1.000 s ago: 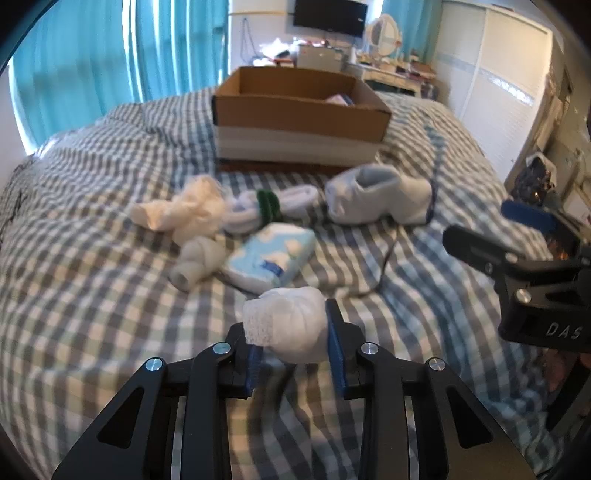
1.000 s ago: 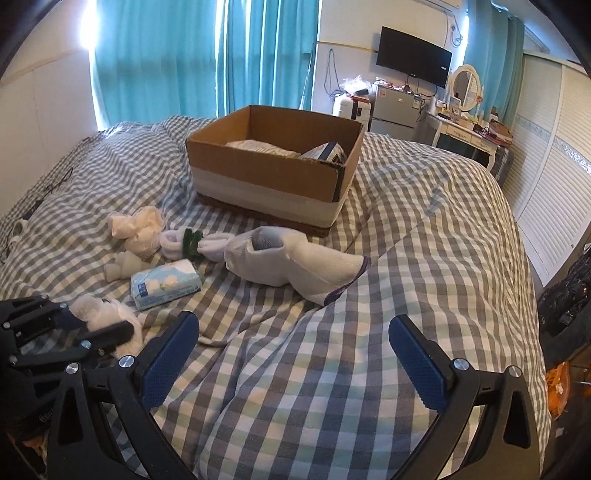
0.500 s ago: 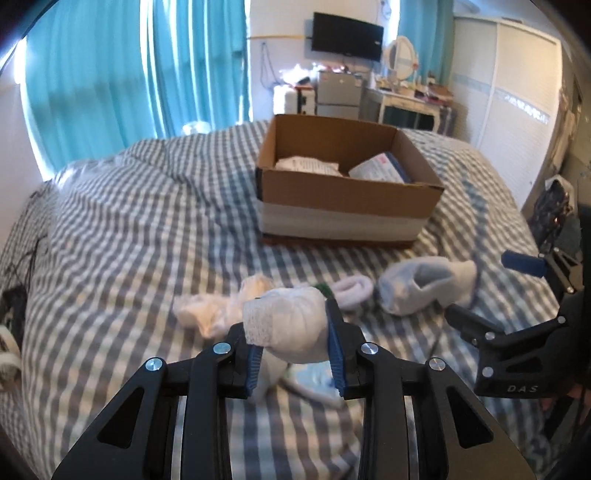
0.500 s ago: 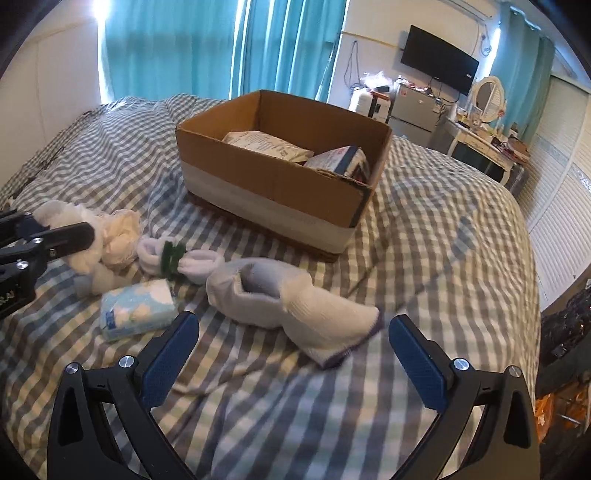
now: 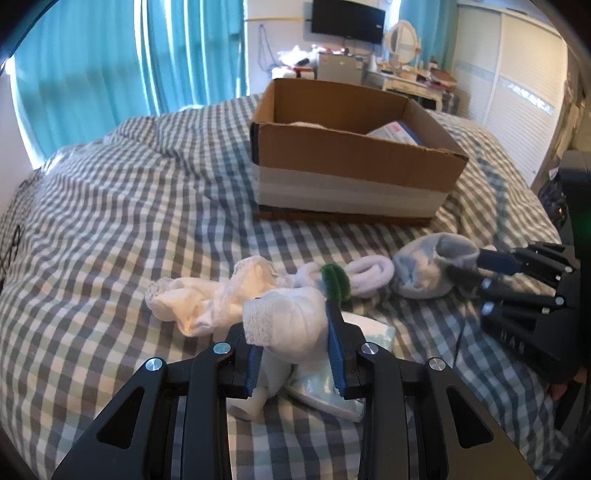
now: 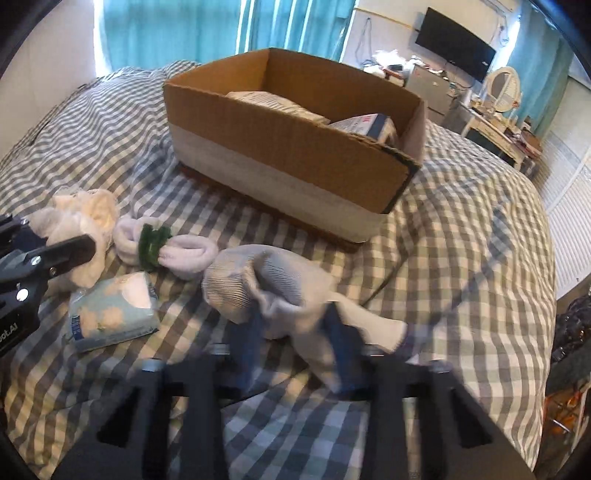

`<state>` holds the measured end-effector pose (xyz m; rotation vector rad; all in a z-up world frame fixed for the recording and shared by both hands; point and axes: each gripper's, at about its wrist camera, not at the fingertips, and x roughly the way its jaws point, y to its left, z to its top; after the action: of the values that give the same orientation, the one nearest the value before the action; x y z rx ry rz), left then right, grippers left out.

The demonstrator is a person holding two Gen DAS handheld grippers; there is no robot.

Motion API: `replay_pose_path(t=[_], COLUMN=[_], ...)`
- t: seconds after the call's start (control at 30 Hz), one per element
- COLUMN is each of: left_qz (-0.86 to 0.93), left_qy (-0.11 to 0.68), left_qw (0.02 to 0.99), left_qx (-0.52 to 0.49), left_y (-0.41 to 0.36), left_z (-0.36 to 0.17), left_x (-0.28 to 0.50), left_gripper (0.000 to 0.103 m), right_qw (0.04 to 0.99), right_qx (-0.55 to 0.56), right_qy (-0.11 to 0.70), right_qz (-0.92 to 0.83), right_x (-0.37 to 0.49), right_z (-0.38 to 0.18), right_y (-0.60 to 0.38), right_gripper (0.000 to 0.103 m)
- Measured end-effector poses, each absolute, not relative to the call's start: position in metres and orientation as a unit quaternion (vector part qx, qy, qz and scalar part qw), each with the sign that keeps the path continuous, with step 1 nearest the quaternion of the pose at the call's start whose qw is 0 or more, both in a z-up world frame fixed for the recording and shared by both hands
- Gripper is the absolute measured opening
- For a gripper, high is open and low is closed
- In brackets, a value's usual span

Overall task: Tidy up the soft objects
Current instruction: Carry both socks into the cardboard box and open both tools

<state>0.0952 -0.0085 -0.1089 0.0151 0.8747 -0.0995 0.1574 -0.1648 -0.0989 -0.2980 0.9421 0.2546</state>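
Observation:
My left gripper [image 5: 293,343] is shut on a rolled white sock [image 5: 288,325] and holds it above the bed. My right gripper [image 6: 295,325] is closed around a grey sock [image 6: 266,291] that lies on the checked bedspread; it also shows in the left wrist view [image 5: 432,266]. An open cardboard box [image 5: 351,162] stands behind, also in the right wrist view [image 6: 291,147], with packets inside. On the bed lie a cream lace sock bundle [image 5: 214,299], a white roll with a green band [image 6: 155,243] and a pale blue tissue pack [image 6: 110,314].
The bed [image 5: 110,221] fills both views. Teal curtains [image 5: 129,66] hang behind it. A dresser with a mirror [image 5: 402,40], a wall television [image 5: 347,16] and white wardrobe doors [image 5: 517,96] stand at the far right.
My right gripper has moved forward and down and closed around the grey sock. My left gripper has lifted the white sock and moved closer to the box.

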Motion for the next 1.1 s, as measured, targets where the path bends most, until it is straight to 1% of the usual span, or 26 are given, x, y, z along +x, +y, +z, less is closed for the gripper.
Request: replay_pose_path(t=[0.07,0.17,0.33,0.6,0.73,0.87,0.97,1.1], left_qz=[-0.050,-0.052,-0.064,-0.080,-0.083,-0.089,-0.097,-0.102], left_qy=[0.423,0.422,0.415,0.371,0.346,0.327,0.323,0.327], left_qw=[0.905,0.905,0.907,0.925,0.935,0.941,0.941,0.939], left_qx=[0.008,0.001,-0.010,-0.011,-0.002,0.013,0.026,0.025], left_y=[-0.010,-0.008,-0.008,-0.008,-0.011,-0.018,-0.025,-0.026], left_z=[-0.109,-0.105,-0.089,-0.030,-0.003,0.013,0.016,0.007], left_x=[0.093,0.090,0.084,0.097,0.125,0.158,0.186,0.226], left_gripper=[0.030,0.030,0.030,0.030,0.030,0.030,0.030,0.030], right_qw=[0.876,0.885,0.898,0.927,0.939,0.945,0.944,0.939], right_qx=[-0.136,-0.131,-0.118,-0.110,-0.112,-0.114,-0.096,-0.103], right_qy=[0.445,0.425,0.398,0.329,0.294,0.277,0.280,0.297], right_qz=[0.125,0.134,0.144,0.143,0.137,0.134,0.143,0.141], right_x=[0.155,0.148,0.135,0.138,0.165,0.200,0.233,0.283], right_z=[-0.097,-0.088,-0.060,0.017,0.054,0.073,0.076,0.065], right_y=[-0.168,-0.170,-0.173,-0.183,-0.182,-0.177,-0.177,-0.168], right_gripper=[0.016,0.013,0.012,0.012,0.012,0.012,0.012,0.012])
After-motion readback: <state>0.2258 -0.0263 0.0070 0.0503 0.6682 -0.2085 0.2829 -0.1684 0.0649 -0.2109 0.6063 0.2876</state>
